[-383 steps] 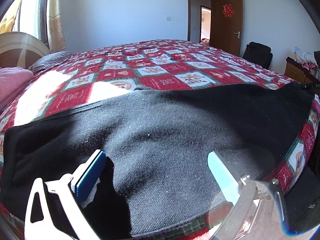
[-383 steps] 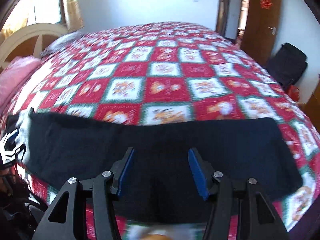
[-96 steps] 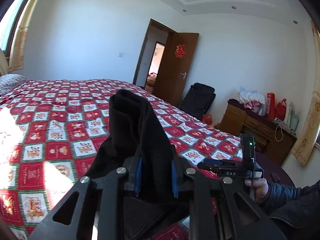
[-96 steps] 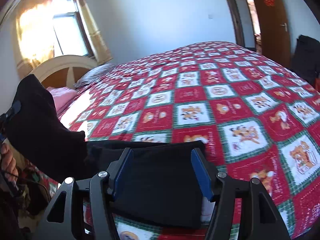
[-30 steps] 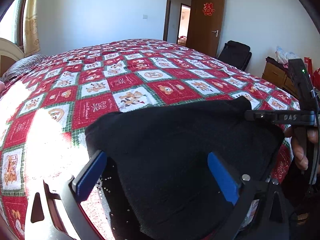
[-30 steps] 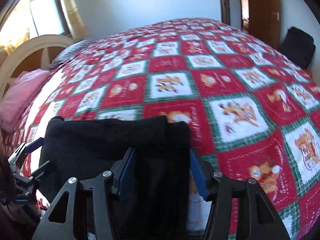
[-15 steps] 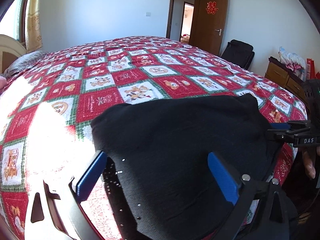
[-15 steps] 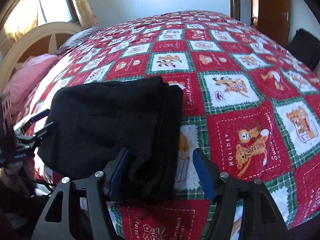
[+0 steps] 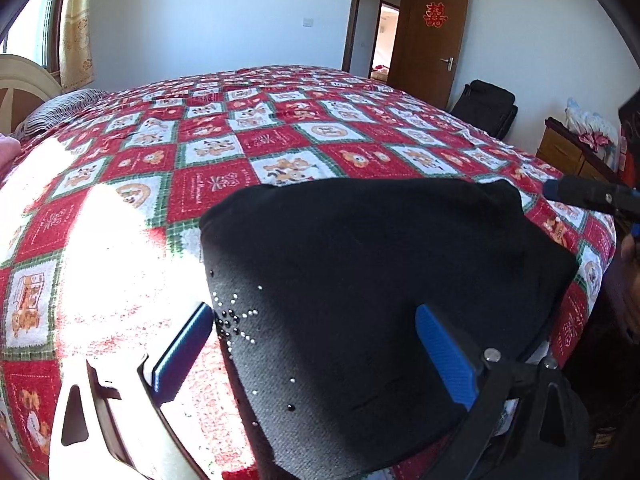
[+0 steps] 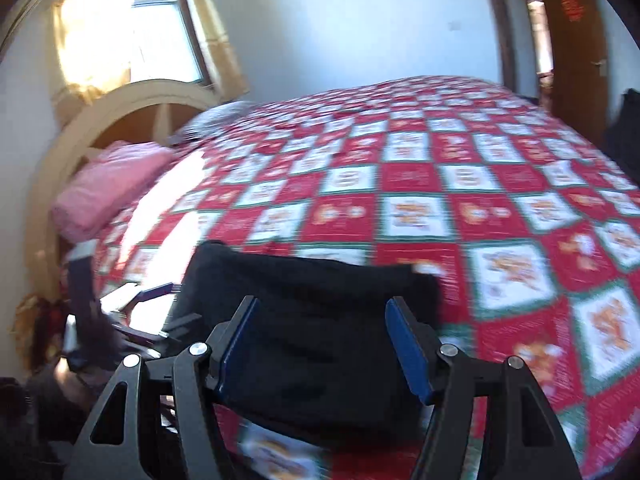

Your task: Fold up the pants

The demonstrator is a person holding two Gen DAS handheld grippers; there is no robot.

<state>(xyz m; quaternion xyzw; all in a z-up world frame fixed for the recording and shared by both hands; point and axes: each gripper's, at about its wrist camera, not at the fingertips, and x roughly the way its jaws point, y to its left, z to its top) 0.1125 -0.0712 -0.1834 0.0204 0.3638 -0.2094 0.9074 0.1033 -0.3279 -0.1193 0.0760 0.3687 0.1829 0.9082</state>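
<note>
One pair of black knit pants (image 9: 372, 288) lies folded into a compact stack at the near edge of a bed covered by a red, white and green checked quilt printed with cartoon bears (image 9: 280, 136). Two hand-held grippers hang above it, each with two blue-padded fingers. From the left wrist view, the left gripper (image 9: 316, 350) stands wide apart, one pad just past the garment's left edge beside a scatter of small rhinestones (image 9: 234, 320), the other over the cloth; nothing is held between them. From the right wrist view, which is motion-blurred, the right gripper (image 10: 328, 348) is likewise spread wide over the folded pants (image 10: 308, 320), with nothing in its grip, and the left gripper (image 10: 140, 312) shows at the stack's left side. Sunlight falls in one bright patch on the quilt to the left of the garment. One pink pillow (image 10: 108, 184) rests against a cream arched headboard (image 10: 132, 116) below one curtained window (image 10: 132, 36). Across the room, one brown wooden door with a red paper emblem (image 9: 434, 44) stands open, with one black bag (image 9: 486, 106) against the wall and one wooden dresser (image 9: 572, 152) beyond it.
</note>
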